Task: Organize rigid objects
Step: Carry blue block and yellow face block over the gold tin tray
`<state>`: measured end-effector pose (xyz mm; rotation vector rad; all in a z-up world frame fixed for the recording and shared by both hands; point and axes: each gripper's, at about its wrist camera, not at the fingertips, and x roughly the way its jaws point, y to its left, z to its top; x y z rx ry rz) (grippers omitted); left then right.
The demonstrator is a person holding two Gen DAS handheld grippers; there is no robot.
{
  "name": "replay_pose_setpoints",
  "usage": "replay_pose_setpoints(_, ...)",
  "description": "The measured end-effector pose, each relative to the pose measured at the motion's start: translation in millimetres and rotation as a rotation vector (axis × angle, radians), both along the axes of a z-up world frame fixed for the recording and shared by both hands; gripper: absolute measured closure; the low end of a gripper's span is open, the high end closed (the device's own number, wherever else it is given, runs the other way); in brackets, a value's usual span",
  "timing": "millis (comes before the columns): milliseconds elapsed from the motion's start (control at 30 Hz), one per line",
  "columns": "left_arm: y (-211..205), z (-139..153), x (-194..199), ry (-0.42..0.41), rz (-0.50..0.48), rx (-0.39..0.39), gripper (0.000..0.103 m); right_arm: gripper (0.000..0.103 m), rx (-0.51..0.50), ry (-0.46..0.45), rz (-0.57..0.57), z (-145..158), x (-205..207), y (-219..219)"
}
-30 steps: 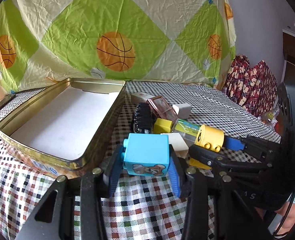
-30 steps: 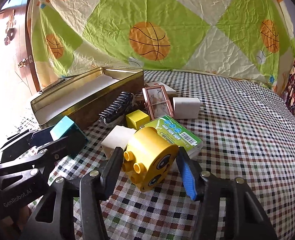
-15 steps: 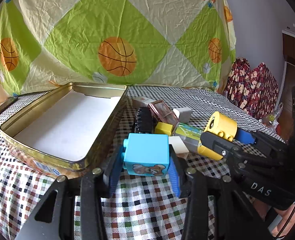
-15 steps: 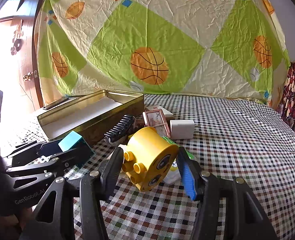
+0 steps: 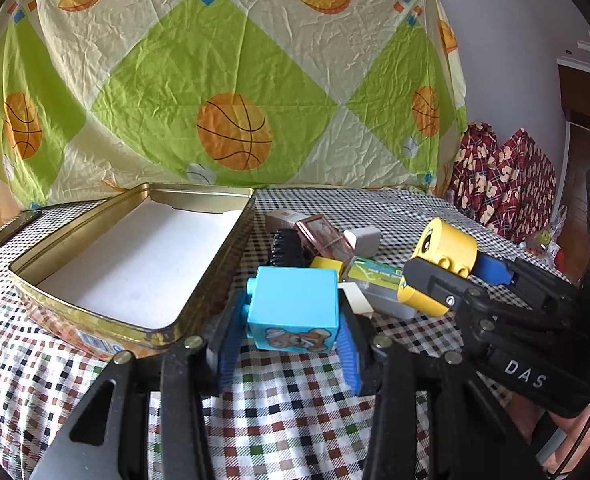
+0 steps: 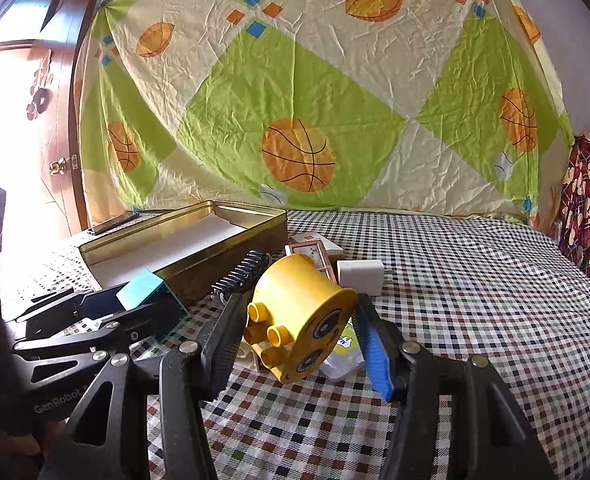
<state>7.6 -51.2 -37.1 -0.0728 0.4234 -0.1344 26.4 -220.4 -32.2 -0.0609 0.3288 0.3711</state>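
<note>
Blue block (image 5: 293, 298) clamped in left gripper (image 5: 291, 332); yellow cylinder block (image 6: 299, 316) in right gripper (image 6: 301, 344), hiding pile behind.

1. Gold tin (image 5: 199, 312): one.
2. Blue toy block (image 5: 293, 300): one.
3. Yellow round toy block (image 6: 299, 312): one.
4. Small yellow cube (image 5: 326, 265): one.
5. White charger (image 6: 361, 276): one.
6. Black comb (image 5: 286, 248): one.
7. Grippers: two, the left gripper (image 5: 291, 344) and the right gripper (image 6: 301, 344).
</note>
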Motion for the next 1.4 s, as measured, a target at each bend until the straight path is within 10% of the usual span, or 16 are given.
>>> replay_pose_setpoints(1400,-9.8,2.3,-28.8,-0.174,0.003,0.049,0.062,0.046,0.007,-0.114,0.004,1.8,-18.0,-3.5)
